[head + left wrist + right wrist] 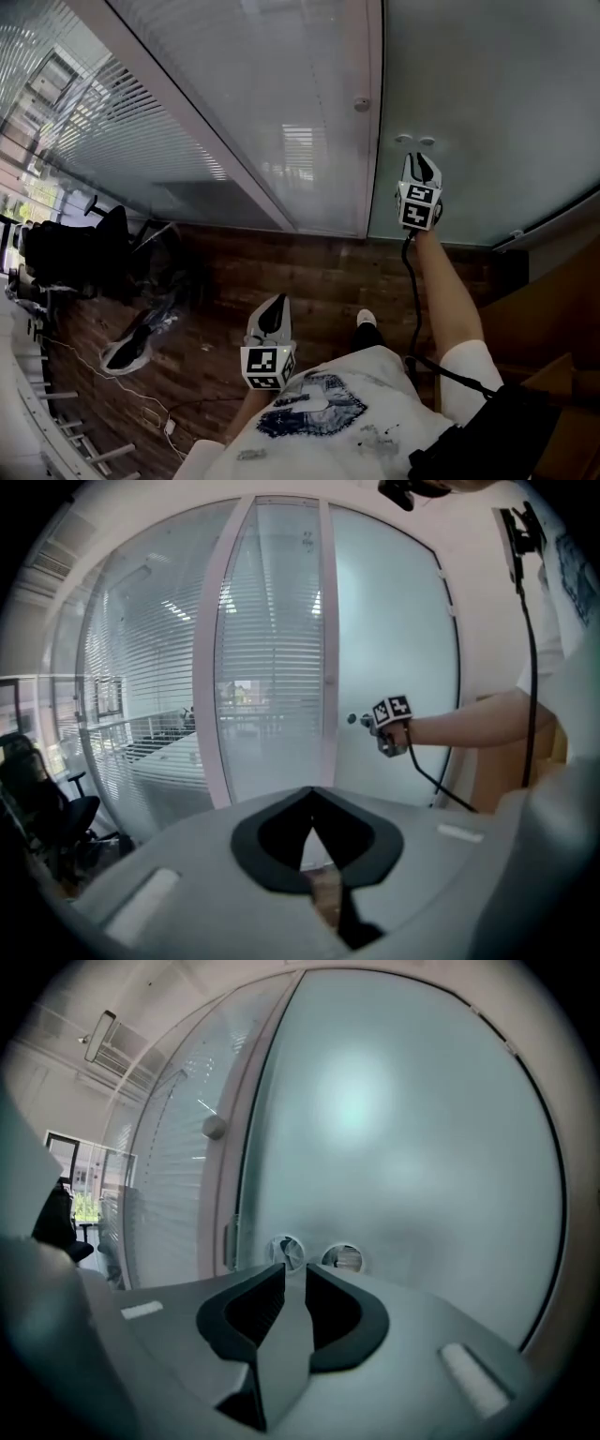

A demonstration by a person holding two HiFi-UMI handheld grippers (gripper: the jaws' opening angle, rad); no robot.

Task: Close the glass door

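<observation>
Far left: a black office chair (pixel 75 253) stands on the wood floor (pixel 309 272), in front of the frosted glass wall (pixel 234 112).

Left gripper (pixel 274 305): you hold it low and near your body, well apart from the glass. The fingers are clenched, tips meeting, with nothing between them.

Glass door (pixel 487 103): it is the frosted panel on the right, just past the pale frame post (pixel 373 112). Two round fittings (pixel 403 139) sit side by side near its left edge. Whether the door is fully home against the post cannot be told.

Right gripper (pixel 419 159): your arm is stretched out to the door, with the tips just beside the two fittings. In the right gripper view the fingers (pixel 267 1283) stand a narrow gap apart, and only the door's glass shows through the gap. They grasp nothing. Contact with the fittings cannot be told.
</observation>
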